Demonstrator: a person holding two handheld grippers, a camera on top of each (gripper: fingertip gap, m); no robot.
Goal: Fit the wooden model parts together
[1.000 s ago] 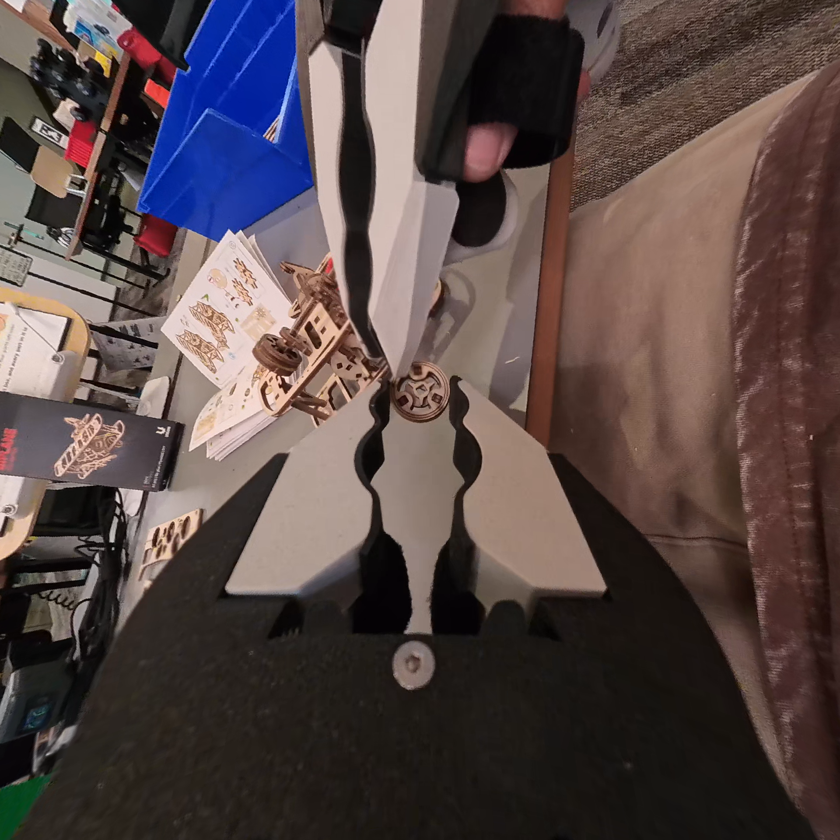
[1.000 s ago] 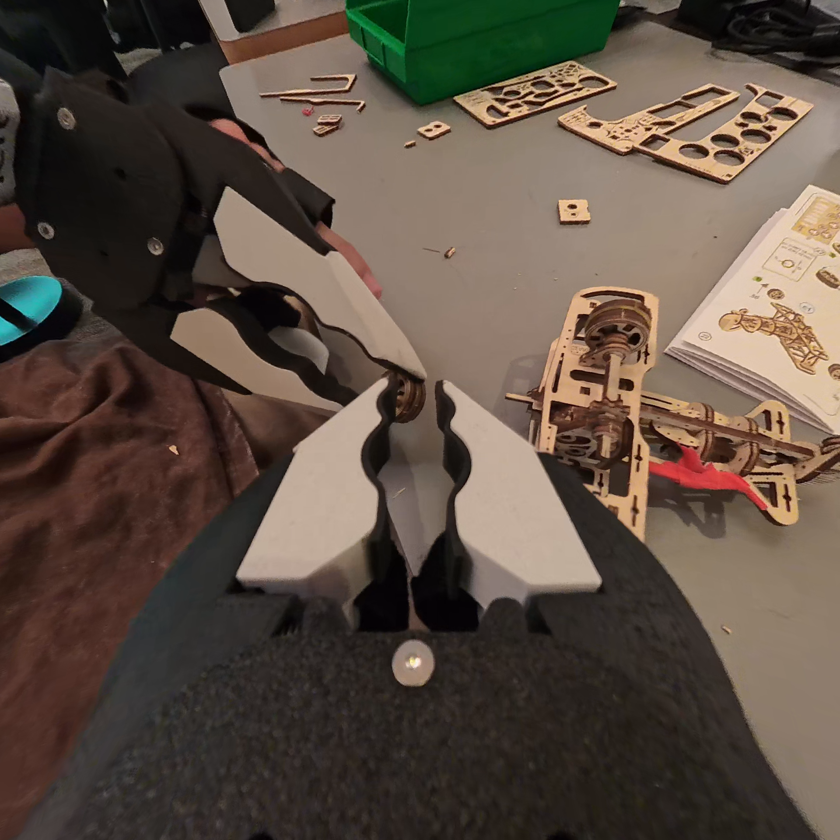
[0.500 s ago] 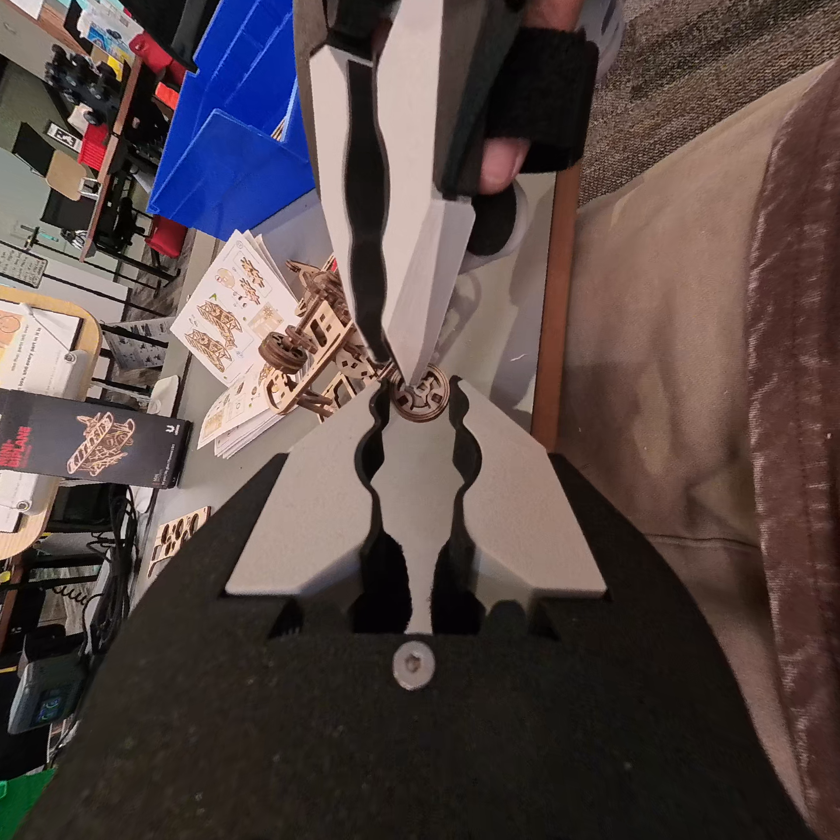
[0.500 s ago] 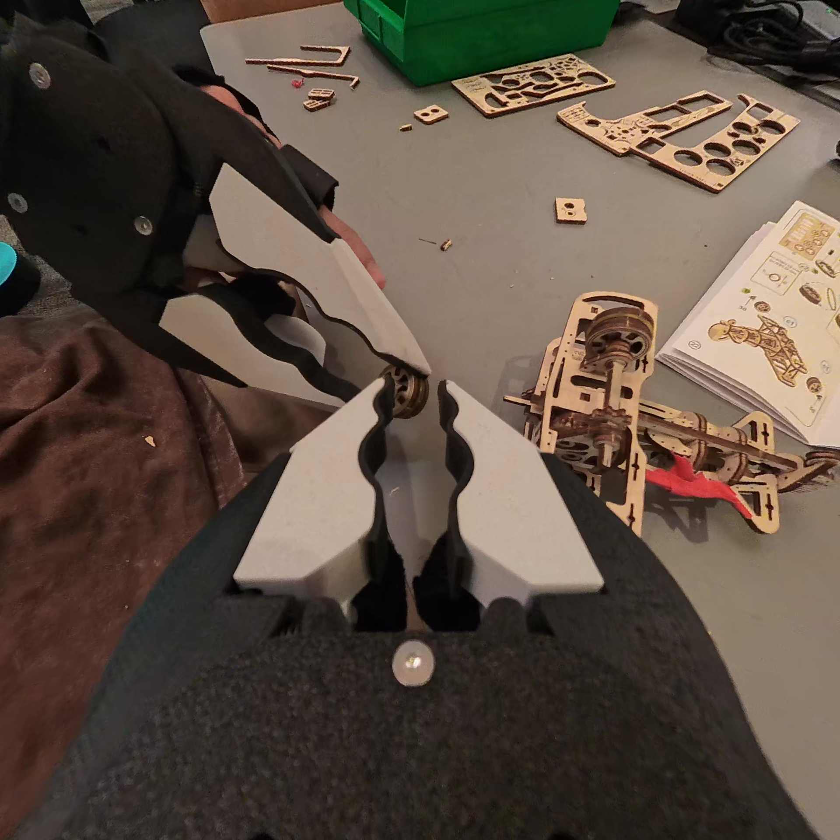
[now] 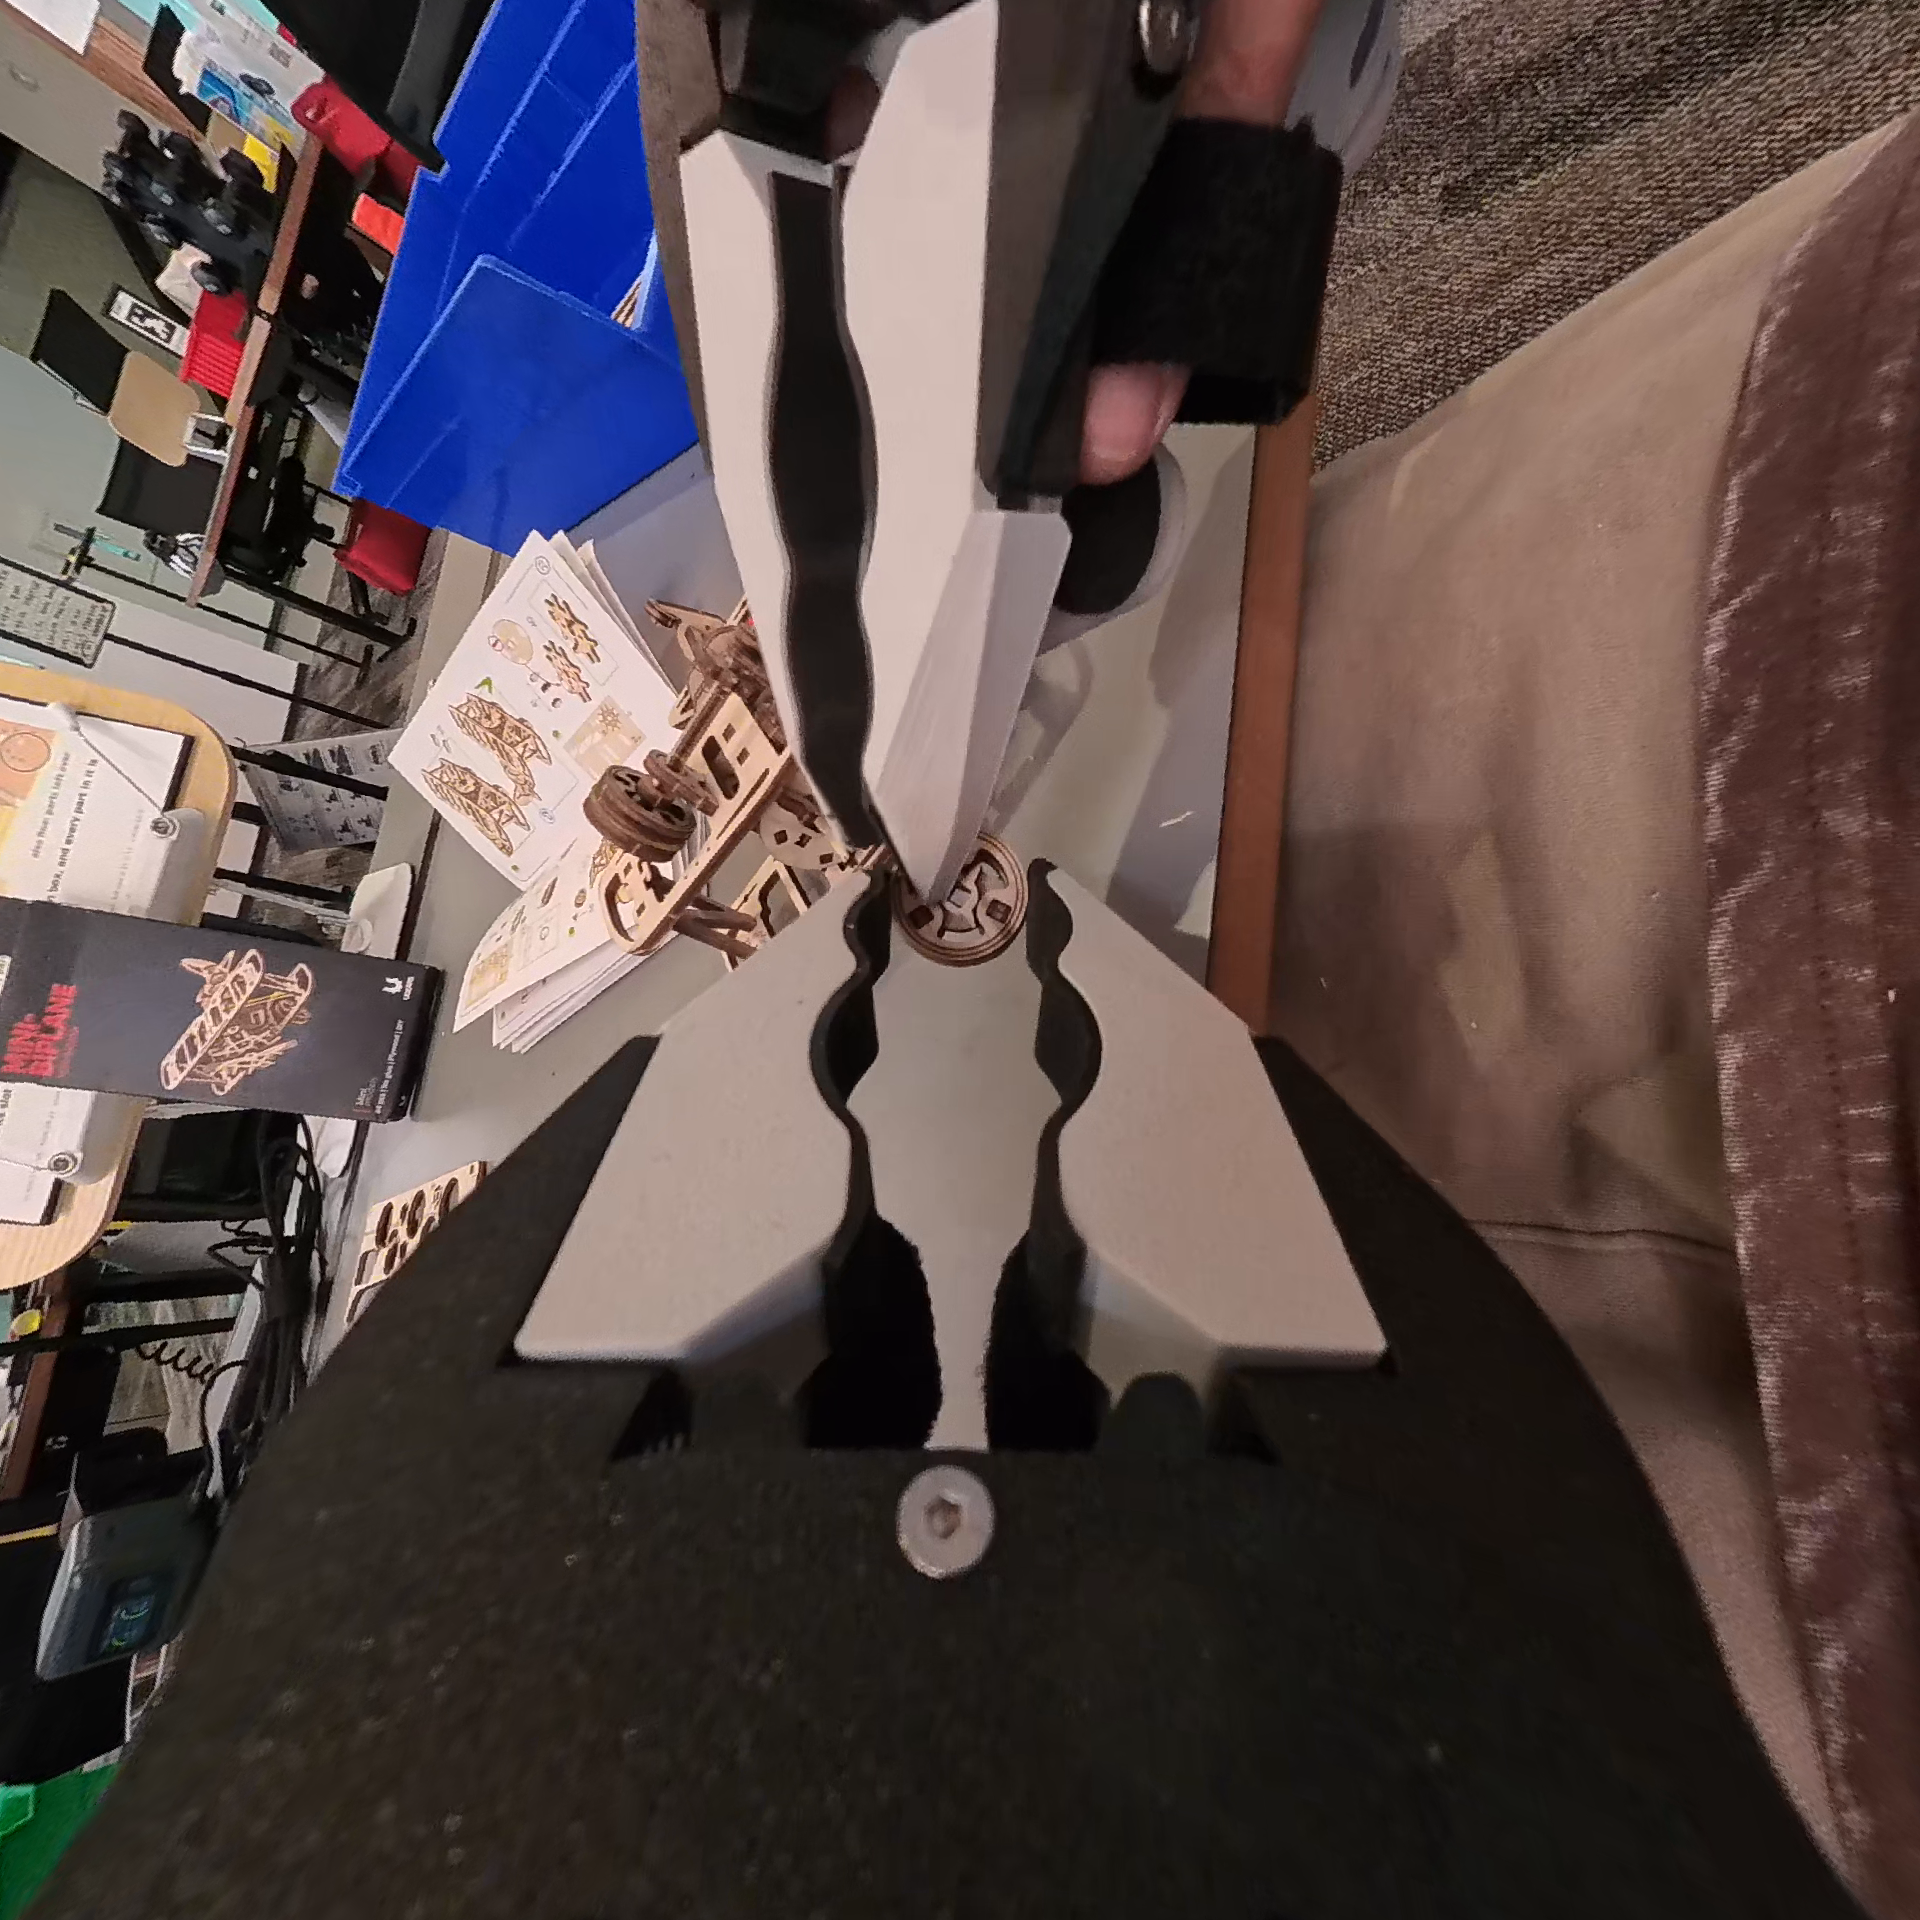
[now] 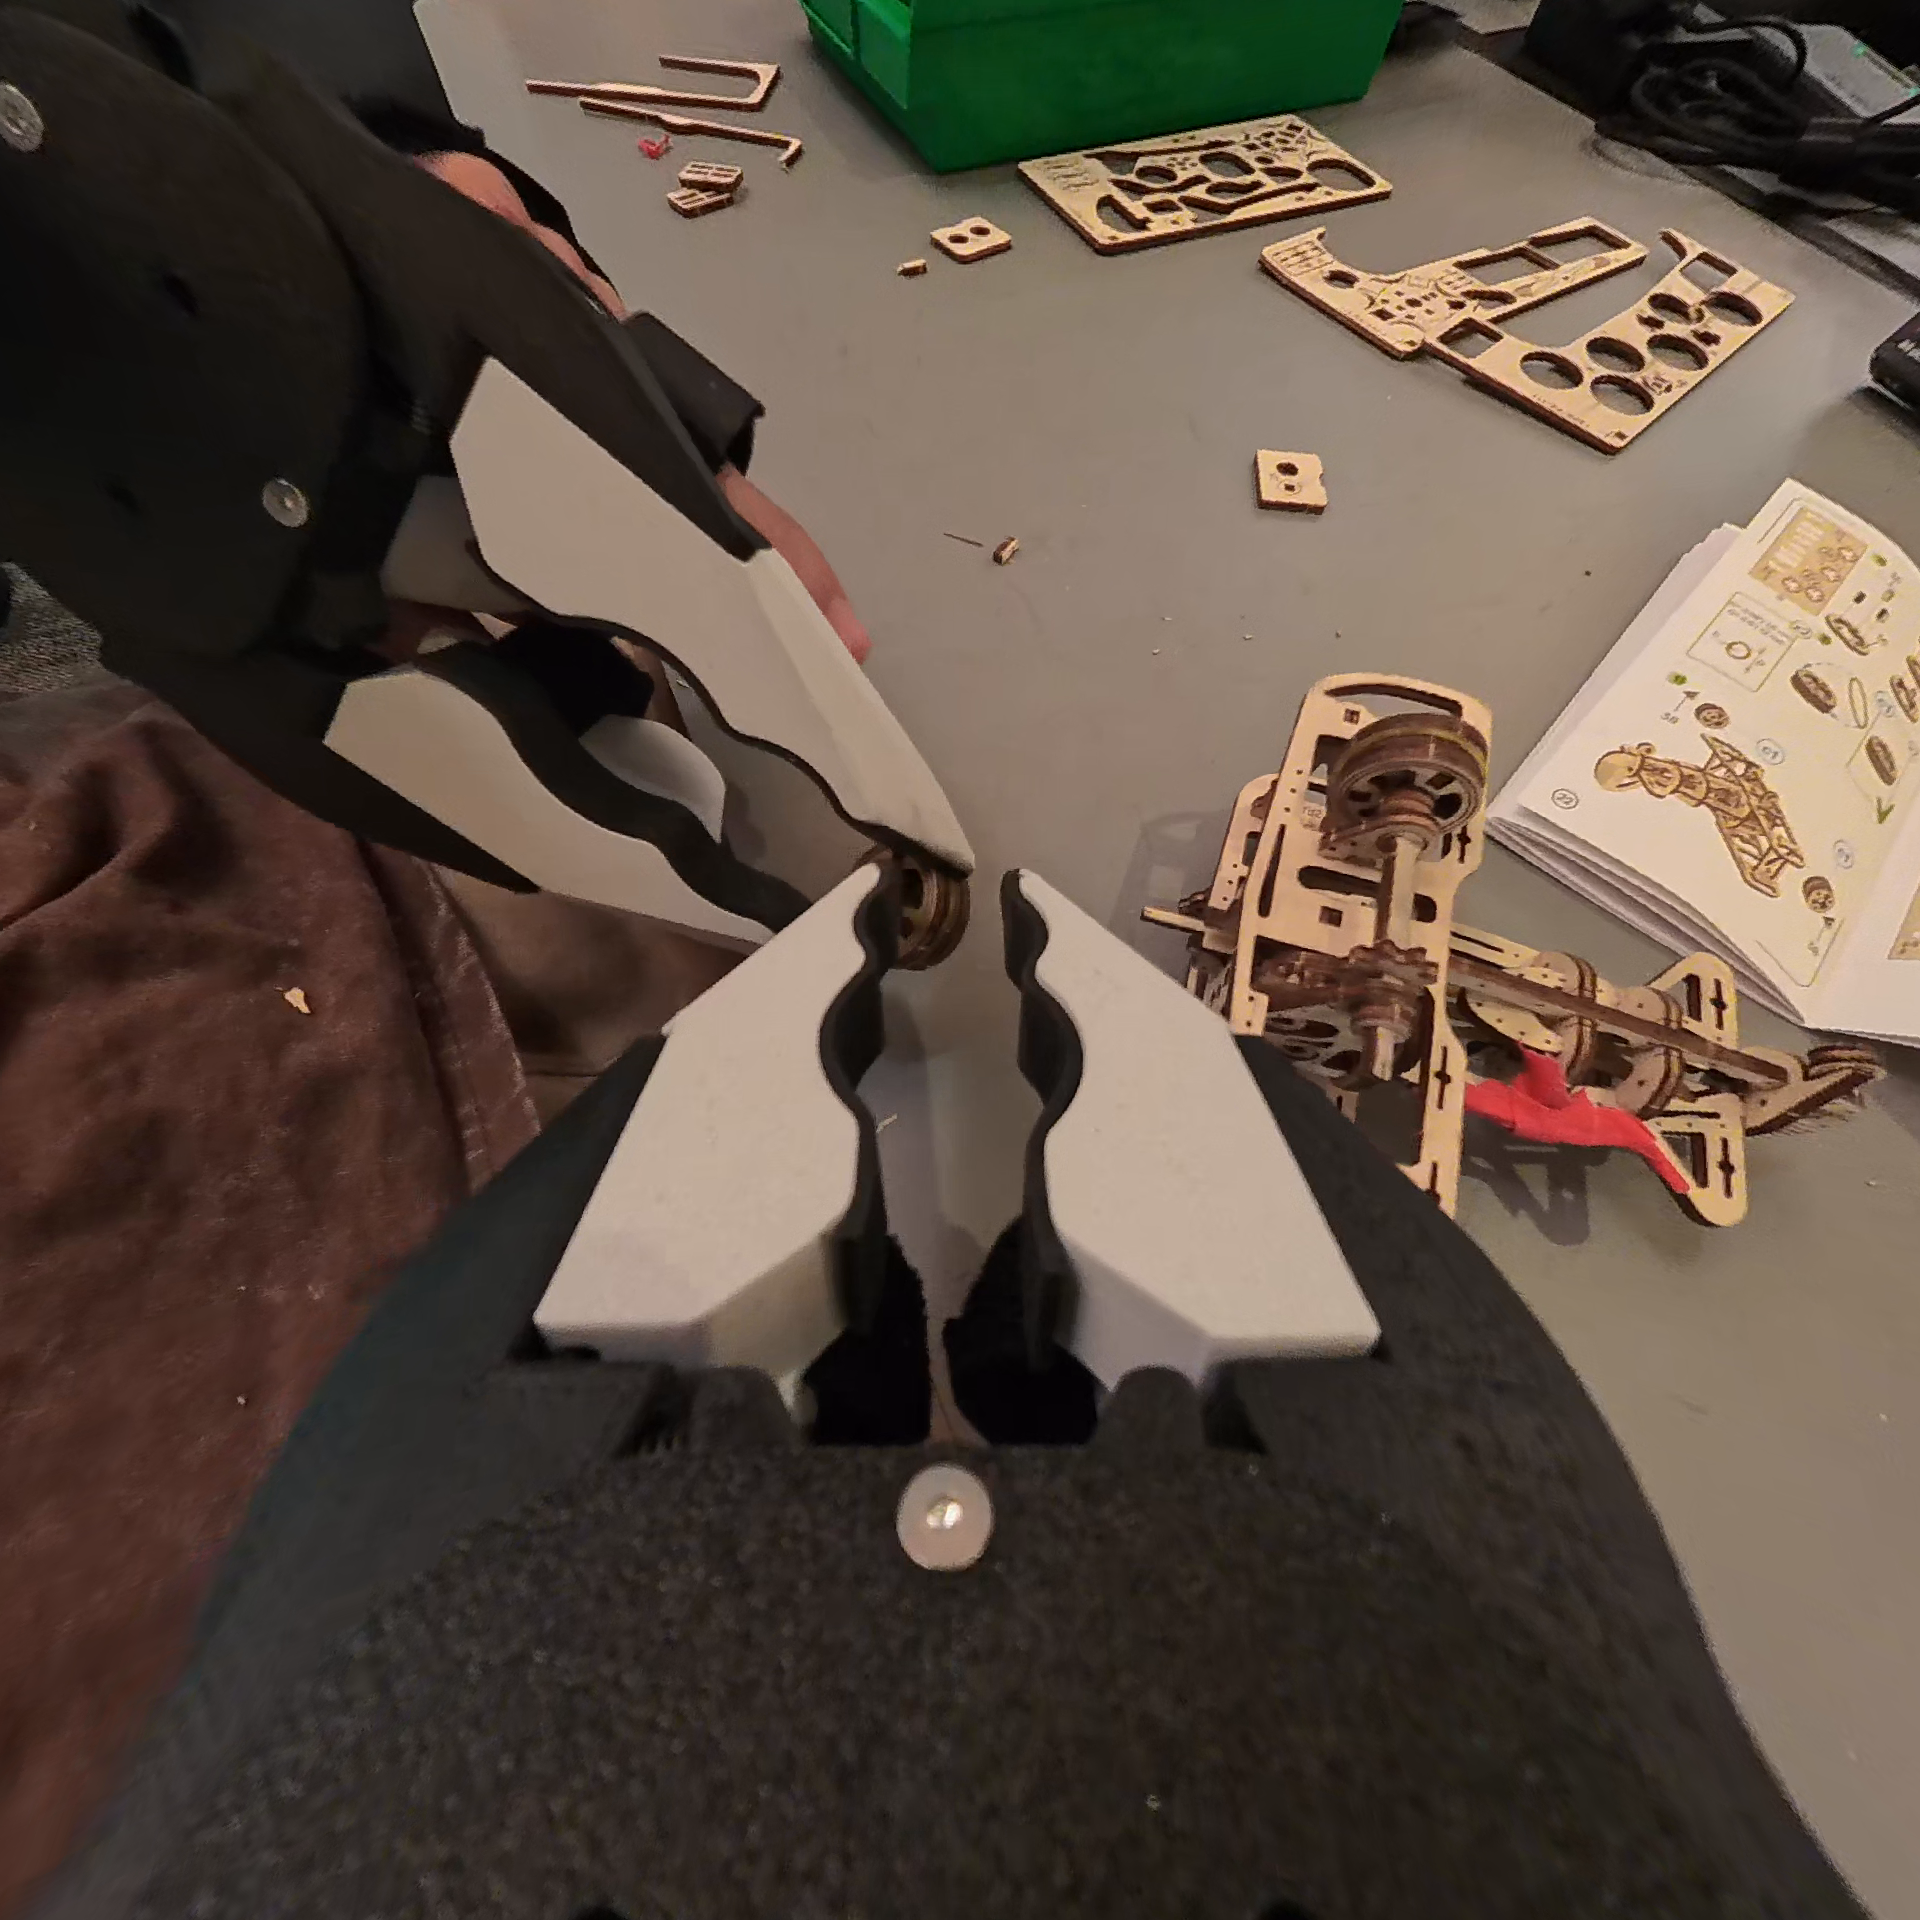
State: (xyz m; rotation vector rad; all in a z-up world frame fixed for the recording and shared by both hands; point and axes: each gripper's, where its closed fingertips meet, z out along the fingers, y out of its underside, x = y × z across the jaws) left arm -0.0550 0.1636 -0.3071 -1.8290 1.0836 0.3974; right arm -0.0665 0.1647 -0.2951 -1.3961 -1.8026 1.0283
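A small round wooden wheel [image 5: 966,920] sits between my left gripper's [image 5: 956,899] fingertips, held by its rim above the table's near edge. In the right wrist view the wheel [image 6: 928,914] shows edge-on, with the left gripper's upper finger [image 6: 727,644] pressing on it from the left. My right gripper [image 6: 940,883] is open and straddles the wheel, its left pad against one face and a gap on the other side. Its finger [image 5: 935,520] comes down from the top in the left wrist view. The partly built wooden model [image 6: 1382,935] lies on the grey table [image 6: 1039,416].
An instruction booklet [image 6: 1766,748] lies right of the model. Punched wooden sheets [image 6: 1538,322] and small loose pieces [image 6: 1291,480] lie farther back, near a green bin [image 6: 1091,62]. Blue bins [image 5: 520,343] and a black box [image 5: 208,1008] stand nearby. A person's brown-clothed lap [image 6: 208,1039] is at the left. Only a small space, under 4 cm, lies between the two pairs of fingers.
The right gripper's tips have come down a little over the wheel's face. The left gripper still holds the wheel in much the same place.
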